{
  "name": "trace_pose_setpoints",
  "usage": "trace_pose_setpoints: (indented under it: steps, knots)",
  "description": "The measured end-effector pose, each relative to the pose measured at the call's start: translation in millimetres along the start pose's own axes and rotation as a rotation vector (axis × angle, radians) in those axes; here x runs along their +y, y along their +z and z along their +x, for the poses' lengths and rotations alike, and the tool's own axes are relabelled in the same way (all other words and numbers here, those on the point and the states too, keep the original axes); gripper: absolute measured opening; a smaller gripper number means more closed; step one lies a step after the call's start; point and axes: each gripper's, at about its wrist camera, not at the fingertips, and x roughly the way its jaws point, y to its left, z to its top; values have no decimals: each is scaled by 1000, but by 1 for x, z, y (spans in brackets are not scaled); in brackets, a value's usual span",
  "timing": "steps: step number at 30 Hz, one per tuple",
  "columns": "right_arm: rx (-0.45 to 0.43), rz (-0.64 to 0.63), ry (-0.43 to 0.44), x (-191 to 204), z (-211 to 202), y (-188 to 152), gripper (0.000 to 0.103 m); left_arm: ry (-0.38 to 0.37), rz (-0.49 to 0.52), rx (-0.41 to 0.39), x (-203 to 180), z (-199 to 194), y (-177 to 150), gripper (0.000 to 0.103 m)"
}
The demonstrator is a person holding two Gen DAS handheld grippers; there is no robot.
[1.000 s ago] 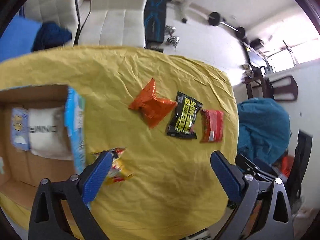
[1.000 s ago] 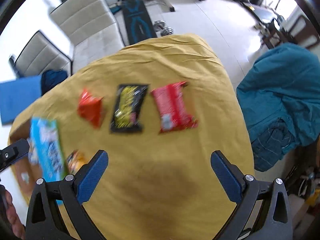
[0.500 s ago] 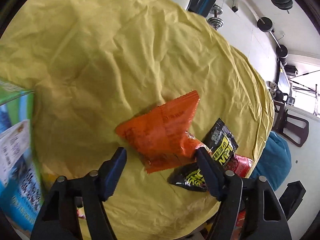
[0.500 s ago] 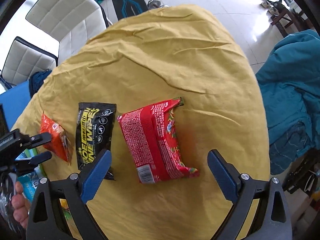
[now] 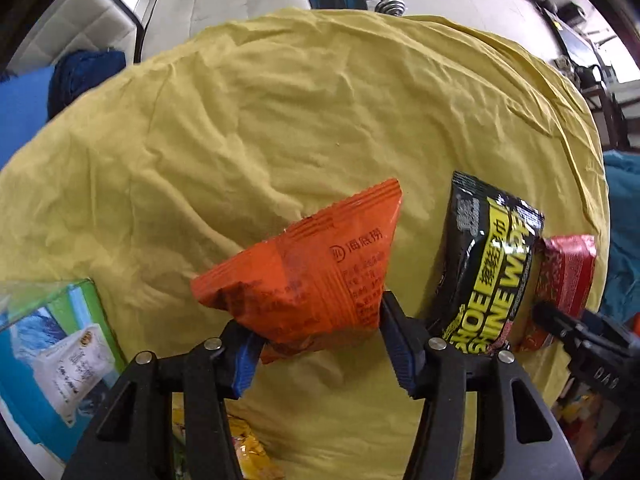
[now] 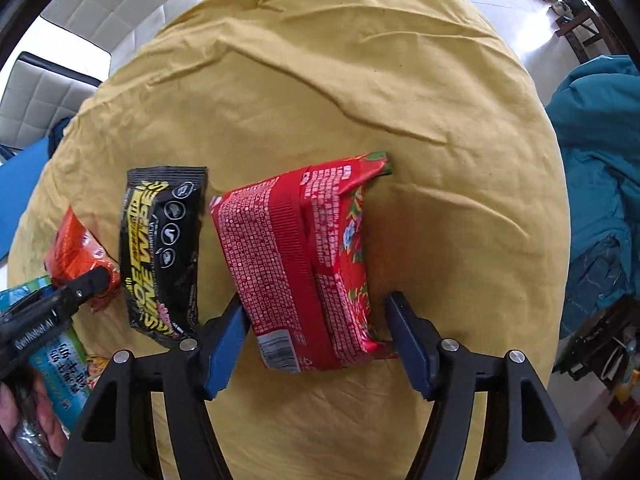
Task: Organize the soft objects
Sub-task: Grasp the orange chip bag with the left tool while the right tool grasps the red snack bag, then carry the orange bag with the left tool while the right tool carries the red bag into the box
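Left gripper (image 5: 318,344) jaws are closing, pressing on the orange packet (image 5: 308,272) between them. Right gripper (image 6: 316,340) jaws are closing around the red packet (image 6: 304,264), right pad not touching.

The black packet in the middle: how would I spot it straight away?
Look at the table under the yellow cloth, where three packets lie in a row. The black packet lies between the orange packet and the red flowered packet. It alone is black, with big yellow lettering reading SHOE SHINE WIPES.
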Motion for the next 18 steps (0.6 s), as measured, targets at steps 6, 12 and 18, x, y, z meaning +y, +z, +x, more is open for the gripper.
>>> trace_pose_setpoints:
  steps: [6,12,18]
  knots:
    - [-5,8,-25,5,11,1,67,-118,-146,5,30,5,6,56]
    - [-29,15,-49,16,19,-2,50,-98,-137,-38,40,-1,-3,46]
    - [-50,14,-42,18,14,-19,47,-4,-37,-143,19,-36,-34,45]
